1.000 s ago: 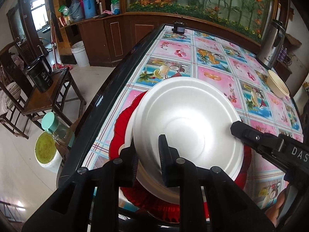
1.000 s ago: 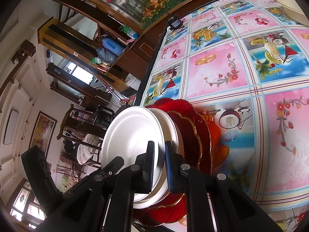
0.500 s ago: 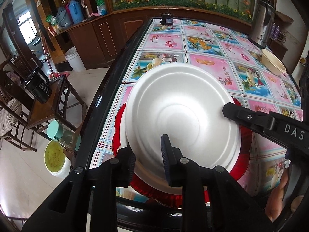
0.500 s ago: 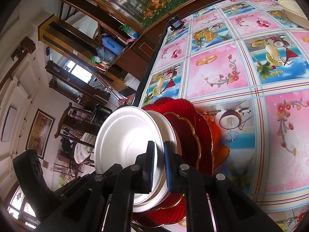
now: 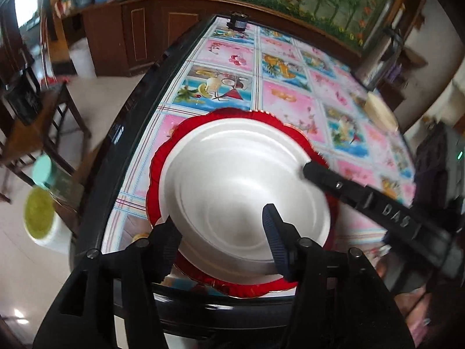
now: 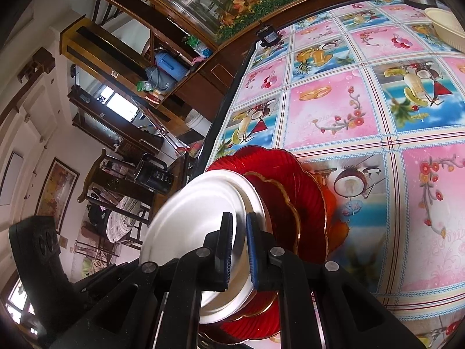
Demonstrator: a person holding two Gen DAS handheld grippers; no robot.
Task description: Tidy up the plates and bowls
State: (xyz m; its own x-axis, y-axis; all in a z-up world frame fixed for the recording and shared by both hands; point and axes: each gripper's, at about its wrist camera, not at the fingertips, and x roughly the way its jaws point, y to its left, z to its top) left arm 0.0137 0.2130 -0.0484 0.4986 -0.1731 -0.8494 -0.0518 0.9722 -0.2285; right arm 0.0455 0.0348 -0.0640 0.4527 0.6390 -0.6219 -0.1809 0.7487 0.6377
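Note:
A white plate [image 5: 232, 180] lies on top of a stack with another white plate under it and red scalloped plates [image 5: 186, 128] below, at the near left edge of the table. My left gripper [image 5: 221, 232] is open, its fingers wide apart around the plate's near rim. My right gripper [image 6: 239, 247] is shut on the top white plate's rim [image 6: 197, 232]; its finger [image 5: 319, 174] shows at the plate's right side in the left wrist view. The red plates [image 6: 305, 192] sit under the white ones in the right wrist view.
The table has a pink and blue fruit-pattern cloth [image 6: 334, 110] and a black edge [image 5: 130, 122]. A cream bowl [image 5: 380, 110] and a metal kettle [image 5: 377, 55] stand at the far right. A small black object [image 5: 237, 23] sits at the far end. Chairs [image 5: 37, 128] stand on the floor at left.
My left gripper has opened and let go of the white plate's rim. The top white plate has come lower onto the stack. My right gripper still holds it.

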